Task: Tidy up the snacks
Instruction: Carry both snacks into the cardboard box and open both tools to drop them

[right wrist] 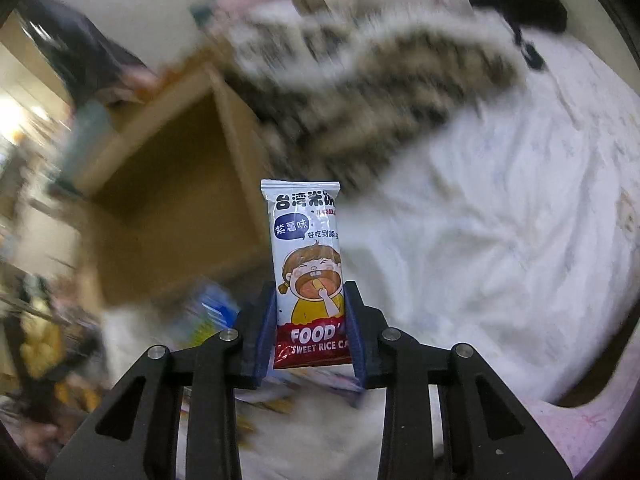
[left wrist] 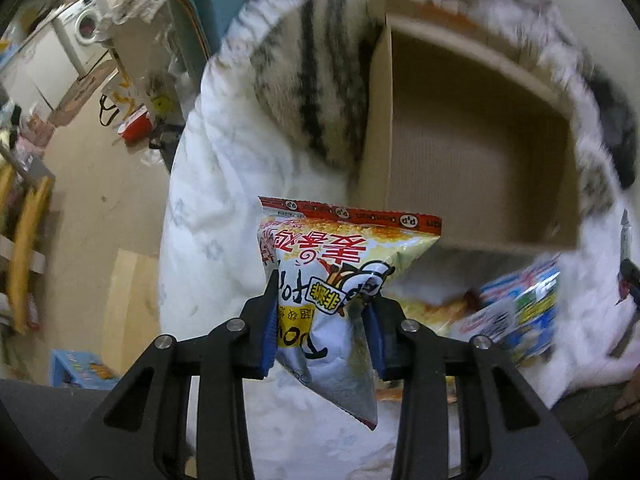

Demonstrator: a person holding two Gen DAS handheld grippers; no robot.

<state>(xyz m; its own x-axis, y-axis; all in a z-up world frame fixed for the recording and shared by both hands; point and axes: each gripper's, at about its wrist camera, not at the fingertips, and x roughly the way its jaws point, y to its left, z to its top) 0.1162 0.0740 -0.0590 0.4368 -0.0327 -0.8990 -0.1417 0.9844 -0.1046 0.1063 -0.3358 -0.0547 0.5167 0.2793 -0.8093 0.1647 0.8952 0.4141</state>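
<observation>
My left gripper (left wrist: 322,300) is shut on a white and yellow snack bag with a red top strip (left wrist: 340,264) and holds it above the bed, just before the open cardboard box (left wrist: 472,152). My right gripper (right wrist: 310,304) is shut on a slim white sweet rice cake pack with a cartoon child (right wrist: 306,264) and holds it upright, with the same cardboard box (right wrist: 172,196) to its left. More snack packs, blue and white (left wrist: 516,316), lie on the bed below the box; they also show blurred in the right wrist view (right wrist: 212,316).
A white quilt (left wrist: 224,184) covers the bed, with a striped furry blanket (left wrist: 304,92) behind the box. The floor at the left holds a red box (left wrist: 136,124), bags and a washing machine (left wrist: 84,28). A pink cloth (right wrist: 576,428) lies at the lower right.
</observation>
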